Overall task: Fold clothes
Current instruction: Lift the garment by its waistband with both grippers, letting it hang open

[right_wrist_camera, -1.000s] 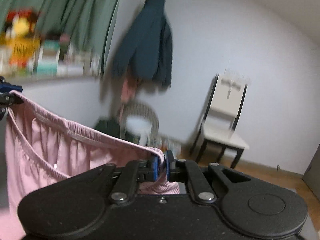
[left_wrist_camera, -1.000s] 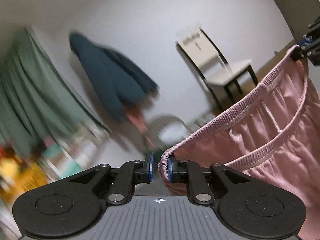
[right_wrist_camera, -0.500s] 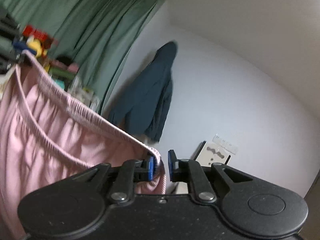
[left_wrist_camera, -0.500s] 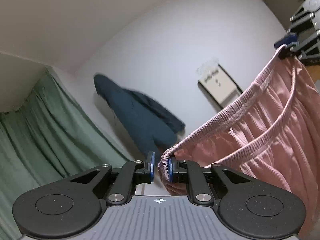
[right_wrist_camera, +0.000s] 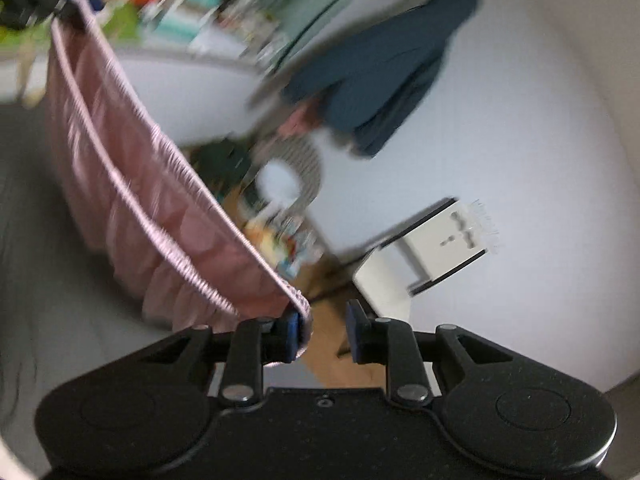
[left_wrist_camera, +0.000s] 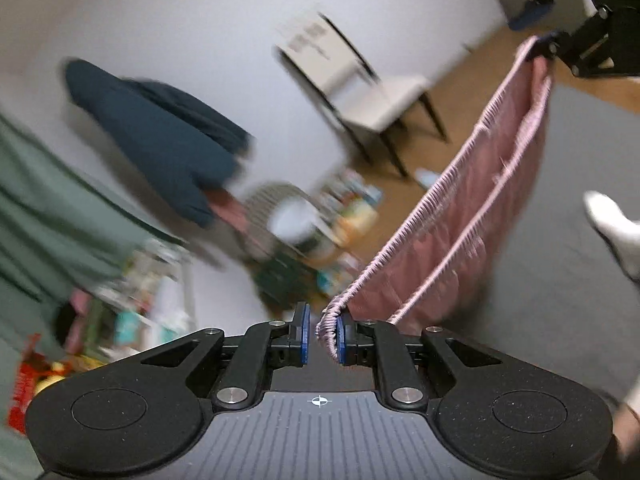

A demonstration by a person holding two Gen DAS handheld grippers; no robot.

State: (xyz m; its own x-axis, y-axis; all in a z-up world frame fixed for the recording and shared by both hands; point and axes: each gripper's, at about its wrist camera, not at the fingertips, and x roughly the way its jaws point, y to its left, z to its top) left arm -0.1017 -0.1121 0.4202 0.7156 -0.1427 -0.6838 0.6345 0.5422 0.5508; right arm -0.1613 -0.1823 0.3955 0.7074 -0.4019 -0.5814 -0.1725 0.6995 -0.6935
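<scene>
A pink garment (left_wrist_camera: pixel 460 240) with a gathered elastic waistband hangs stretched in the air between my two grippers. My left gripper (left_wrist_camera: pixel 322 334) has one waistband corner between its blue pads, lying against the right pad with a thin gap to the left one. In the right wrist view the garment (right_wrist_camera: pixel 160 220) runs up to the left. My right gripper (right_wrist_camera: pixel 322 334) is open, and the other waistband corner drapes over its left finger only. The left wrist view shows the right gripper (left_wrist_camera: pixel 540 34) at the top right, at the garment's far corner. Both views are motion-blurred.
A white chair (left_wrist_camera: pixel 380 92) stands by the white wall, and a dark blue jacket (left_wrist_camera: pixel 168 140) hangs on that wall. Green curtain (left_wrist_camera: pixel 40 200) and cluttered shelves are at the left. Grey mat (left_wrist_camera: pixel 560 300) lies below. A person's white sock (left_wrist_camera: pixel 616 232) shows at the right.
My right gripper went from shut on the waistband to open. Both views swung up toward the ceiling, then back down. The waistband is now pulled straighter.
</scene>
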